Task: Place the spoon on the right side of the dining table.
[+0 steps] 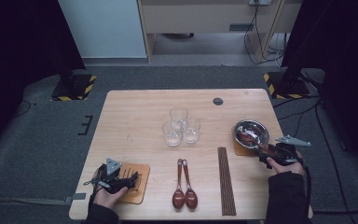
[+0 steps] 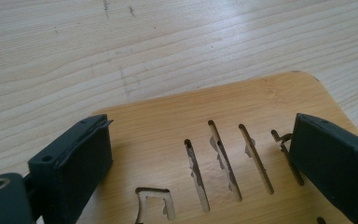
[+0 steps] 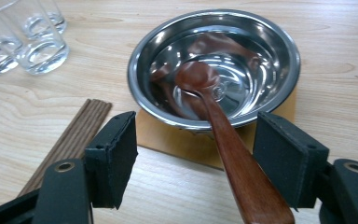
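From above, my right gripper (image 1: 271,150) sits just behind the bowl (image 1: 251,132); my left gripper (image 1: 121,179) rests over a mat (image 1: 140,186). My left jaws stand apart, empty. My right jaws stand apart around the spoon (image 3: 223,130), its head in the bowl ahead.

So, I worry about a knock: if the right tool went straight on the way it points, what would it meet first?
Probably the steel bowl on its mat: its near rim lies right ahead of the open right tool. The spoon already runs between the jaws, its head in the bowl.
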A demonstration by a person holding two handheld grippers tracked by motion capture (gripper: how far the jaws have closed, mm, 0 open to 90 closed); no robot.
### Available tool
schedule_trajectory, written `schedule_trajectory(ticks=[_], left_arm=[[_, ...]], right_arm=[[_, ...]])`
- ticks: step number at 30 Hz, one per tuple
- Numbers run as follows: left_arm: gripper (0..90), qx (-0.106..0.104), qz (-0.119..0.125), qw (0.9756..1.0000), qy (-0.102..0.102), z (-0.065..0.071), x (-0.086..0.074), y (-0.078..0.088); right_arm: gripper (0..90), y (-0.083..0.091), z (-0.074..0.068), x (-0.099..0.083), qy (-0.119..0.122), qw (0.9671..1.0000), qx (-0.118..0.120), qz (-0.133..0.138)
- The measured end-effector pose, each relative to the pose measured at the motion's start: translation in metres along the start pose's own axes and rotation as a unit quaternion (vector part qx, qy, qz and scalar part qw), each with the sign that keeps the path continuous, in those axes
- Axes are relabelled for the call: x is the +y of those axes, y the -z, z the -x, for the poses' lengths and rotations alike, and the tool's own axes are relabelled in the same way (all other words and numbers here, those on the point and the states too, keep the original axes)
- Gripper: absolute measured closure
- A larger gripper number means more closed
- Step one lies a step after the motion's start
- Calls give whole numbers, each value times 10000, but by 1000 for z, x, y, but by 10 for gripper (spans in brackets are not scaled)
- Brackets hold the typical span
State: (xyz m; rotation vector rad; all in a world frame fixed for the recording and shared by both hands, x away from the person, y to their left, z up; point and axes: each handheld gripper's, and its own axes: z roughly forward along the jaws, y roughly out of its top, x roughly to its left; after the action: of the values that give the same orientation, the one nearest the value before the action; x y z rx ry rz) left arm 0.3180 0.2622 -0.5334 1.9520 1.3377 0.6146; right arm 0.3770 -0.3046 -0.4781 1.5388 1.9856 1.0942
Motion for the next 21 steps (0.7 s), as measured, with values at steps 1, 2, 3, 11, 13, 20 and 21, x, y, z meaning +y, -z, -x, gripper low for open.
schedule_trajectory(ticks=[1, 2, 3, 11, 13, 20, 21], left_arm=[[47, 0, 1, 10000, 1, 0, 0, 0], [47, 0, 1, 10000, 1, 0, 0, 0], [47, 0, 0, 10000, 0, 0, 0, 0], [47, 0, 1, 10000, 2, 0, 0, 0], [47, 0, 0, 10000, 1, 0, 0, 0], [47, 1, 1, 10000, 2, 0, 0, 0], [47, 1, 1, 10000, 1, 0, 0, 0]], right_arm=[[306, 1, -1, 0, 6, 10000, 17, 0], [306, 2, -3, -1, -13, 10000, 33, -2], [306, 2, -5, -2, 4, 10000, 50, 2], [309, 3, -17, -5, 89, 9998, 157, -42], [311, 2, -19, -5, 129, 9997, 179, -41], [313, 0, -30, -4, 204, 9994, 257, -74], [313, -1, -31, -4, 229, 9994, 261, -76]])
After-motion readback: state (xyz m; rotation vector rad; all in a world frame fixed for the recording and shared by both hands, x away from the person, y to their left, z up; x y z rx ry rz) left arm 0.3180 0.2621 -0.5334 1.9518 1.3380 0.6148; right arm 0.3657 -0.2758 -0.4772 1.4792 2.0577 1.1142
